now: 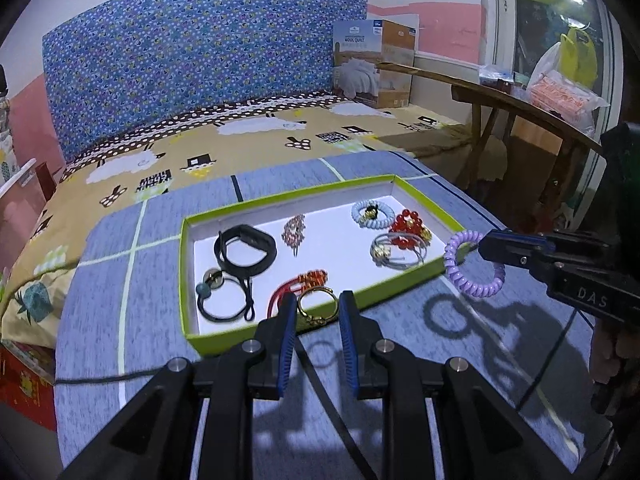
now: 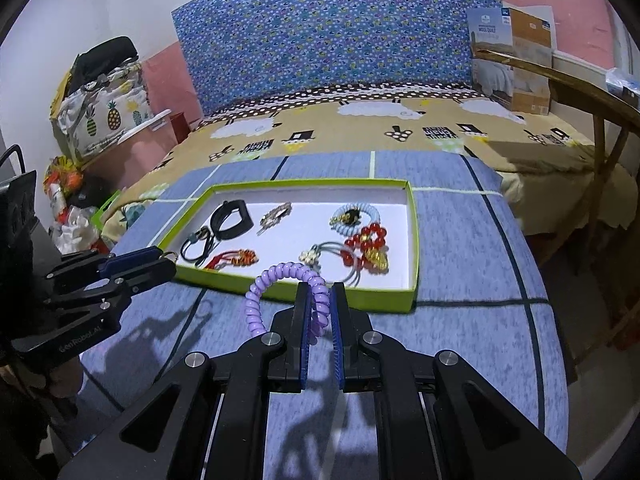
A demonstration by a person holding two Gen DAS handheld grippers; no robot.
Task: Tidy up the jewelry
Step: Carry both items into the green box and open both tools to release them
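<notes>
The right gripper (image 2: 321,300) is clamped on a purple spiral hair tie (image 2: 280,292), whose coil arcs up and out to the left of its blue pads; in the left wrist view the same tie (image 1: 474,264) hangs from the right gripper's tip (image 1: 486,245), above the blue cloth and just outside the tray's right wall. Just ahead of this claw lies the green-rimmed tray (image 2: 414,240) with its white floor.

The left gripper (image 1: 318,312) holds a gold key ring (image 1: 316,300) against its left pad, with the jaws standing apart around it, over the tray's near wall (image 1: 188,280).

Inside the tray, beyond the left claw, sit a red and orange tassel (image 1: 298,284), a black hair tie (image 1: 224,292), a black band (image 1: 246,250), a small beaded brooch (image 1: 294,234), a grey elastic with a charm (image 1: 394,252), red beads (image 1: 408,226) and a pale blue spiral tie (image 1: 372,212).

The tray rests on a blue striped cloth (image 1: 360,360), with a sheep-patterned bed (image 1: 240,132) farther back.
</notes>
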